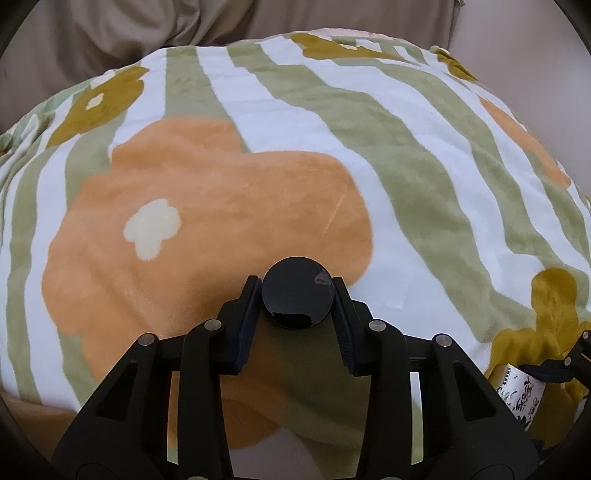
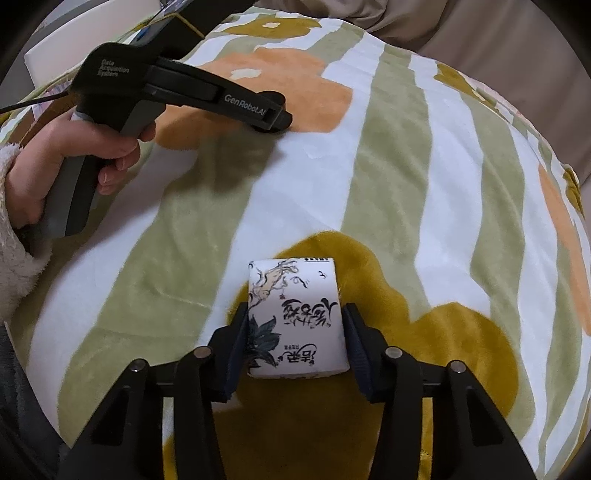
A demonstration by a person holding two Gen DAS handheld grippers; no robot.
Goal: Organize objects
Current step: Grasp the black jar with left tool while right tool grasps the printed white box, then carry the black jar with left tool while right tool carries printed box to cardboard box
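Observation:
My left gripper (image 1: 297,295) is shut on a round black disc (image 1: 295,291), held low over an orange flower on the blanket (image 1: 332,129). In the right wrist view the left gripper (image 2: 273,120) reaches in from the upper left, its tip down at the blanket (image 2: 406,184). My right gripper (image 2: 295,325) is shut on a white tissue pack (image 2: 299,317) printed with black ink drawings and characters, over a mustard flower patch. The pack's end also shows at the lower right of the left wrist view (image 1: 521,395).
A plush blanket with green and white stripes and orange and mustard flowers covers the whole surface. Beige fabric (image 1: 184,26) lies behind it. A hand in a fluffy white sleeve (image 2: 44,177) holds the left gripper's handle. A white object (image 2: 55,55) sits at the far left.

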